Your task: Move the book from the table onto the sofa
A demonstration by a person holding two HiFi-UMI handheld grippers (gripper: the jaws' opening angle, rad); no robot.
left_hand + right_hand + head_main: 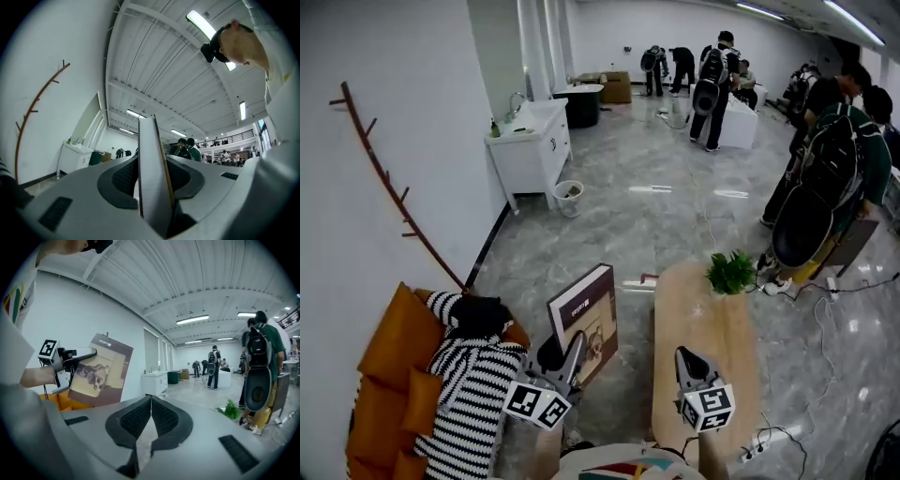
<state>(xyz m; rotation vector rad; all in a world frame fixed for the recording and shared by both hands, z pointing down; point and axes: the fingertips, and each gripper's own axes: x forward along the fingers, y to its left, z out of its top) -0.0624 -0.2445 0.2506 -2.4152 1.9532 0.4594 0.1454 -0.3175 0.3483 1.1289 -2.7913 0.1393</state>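
Observation:
The book (585,319), brown-covered with a pale picture on its front, stands upright in the air between the sofa and the table. My left gripper (572,352) is shut on its lower edge. In the left gripper view the book (152,173) shows edge-on, clamped between the two dark pads. In the right gripper view the book (101,370) appears at the left with the left gripper (77,355) on it. My right gripper (686,361) hovers over the near end of the wooden table (722,342), jaws closed with nothing between them (151,404). The orange sofa (389,361) lies at the lower left.
A black-and-white striped cushion (469,394) covers much of the sofa seat. A small green plant (731,272) stands at the table's far end. A white sink cabinet (530,145) and a bin (569,197) are along the left wall. People stand at the right and far back. Cables lie on the floor at the right.

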